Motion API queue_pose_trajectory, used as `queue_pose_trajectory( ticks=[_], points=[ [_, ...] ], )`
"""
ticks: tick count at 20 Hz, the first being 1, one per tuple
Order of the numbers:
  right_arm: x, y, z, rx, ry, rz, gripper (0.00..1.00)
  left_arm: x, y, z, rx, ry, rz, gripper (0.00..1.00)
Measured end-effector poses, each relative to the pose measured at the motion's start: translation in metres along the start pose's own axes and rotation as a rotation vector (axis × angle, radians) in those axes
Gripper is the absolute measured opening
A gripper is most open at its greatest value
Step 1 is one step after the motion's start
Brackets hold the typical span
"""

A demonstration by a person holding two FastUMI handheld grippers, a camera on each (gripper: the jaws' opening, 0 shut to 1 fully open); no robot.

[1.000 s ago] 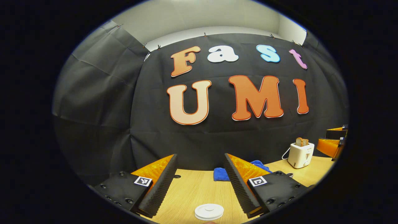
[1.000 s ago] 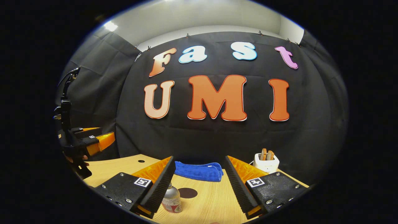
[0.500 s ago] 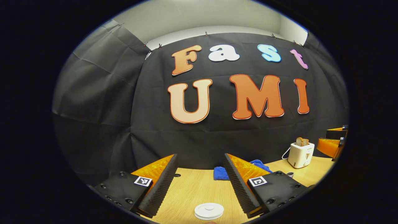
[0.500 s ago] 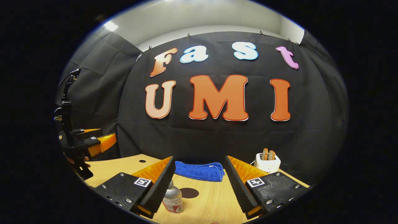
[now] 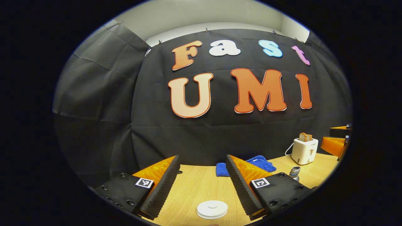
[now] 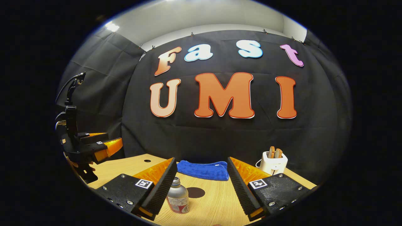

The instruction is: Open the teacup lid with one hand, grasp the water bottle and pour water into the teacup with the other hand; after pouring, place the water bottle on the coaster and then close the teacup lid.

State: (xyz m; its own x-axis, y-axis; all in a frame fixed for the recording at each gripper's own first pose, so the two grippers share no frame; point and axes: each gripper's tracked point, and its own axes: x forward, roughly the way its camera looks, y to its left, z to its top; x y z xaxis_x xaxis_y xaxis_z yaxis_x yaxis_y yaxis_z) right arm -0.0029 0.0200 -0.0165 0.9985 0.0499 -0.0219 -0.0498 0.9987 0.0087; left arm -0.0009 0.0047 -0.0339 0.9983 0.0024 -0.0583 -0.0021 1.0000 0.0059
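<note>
Wooden table (image 6: 213,204) runs across the low part of both views. Blue cloth (image 6: 203,169) lies at the far edge, 12 o'clock from the right gripper (image 6: 201,183). White toaster (image 6: 274,162) with bread in its slots stands at 2 o'clock, near the wall.

Right gripper: fingers wide apart, holding nothing. Water bottle (image 6: 177,196) stands upright on the table between them, just beside the left-hand finger; contact cannot be told. Dark round coaster (image 6: 195,192) lies flat just past the bottle, at 1 o'clock from it.

Left gripper (image 5: 202,181): fingers wide apart, empty. White teacup lid (image 5: 212,209) sits low between them, at 6 o'clock; the cup under it is cut off by the view's edge.
</note>
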Motion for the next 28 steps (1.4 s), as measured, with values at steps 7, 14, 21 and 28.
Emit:
queue_pose_trajectory(
  ticks=[7,14,21,28],
  points=[
    [0.0,0.022,-0.033,0.012,0.064,0.064,0.96,0.001,-0.002,-0.029,0.033,0.036,-0.005,0.99],
    [0.003,0.038,-0.067,-0.02,0.136,0.122,0.96,0.007,-0.009,-0.086,0.004,0.156,-0.048,0.97],
    [0.011,0.047,-0.103,-0.024,0.215,0.141,0.96,0.015,-0.017,-0.138,-0.002,0.266,-0.09,0.98],
    [0.022,0.055,-0.129,-0.019,0.279,0.16,0.96,0.023,-0.021,-0.178,0.003,0.374,-0.096,0.95]
  ],
)
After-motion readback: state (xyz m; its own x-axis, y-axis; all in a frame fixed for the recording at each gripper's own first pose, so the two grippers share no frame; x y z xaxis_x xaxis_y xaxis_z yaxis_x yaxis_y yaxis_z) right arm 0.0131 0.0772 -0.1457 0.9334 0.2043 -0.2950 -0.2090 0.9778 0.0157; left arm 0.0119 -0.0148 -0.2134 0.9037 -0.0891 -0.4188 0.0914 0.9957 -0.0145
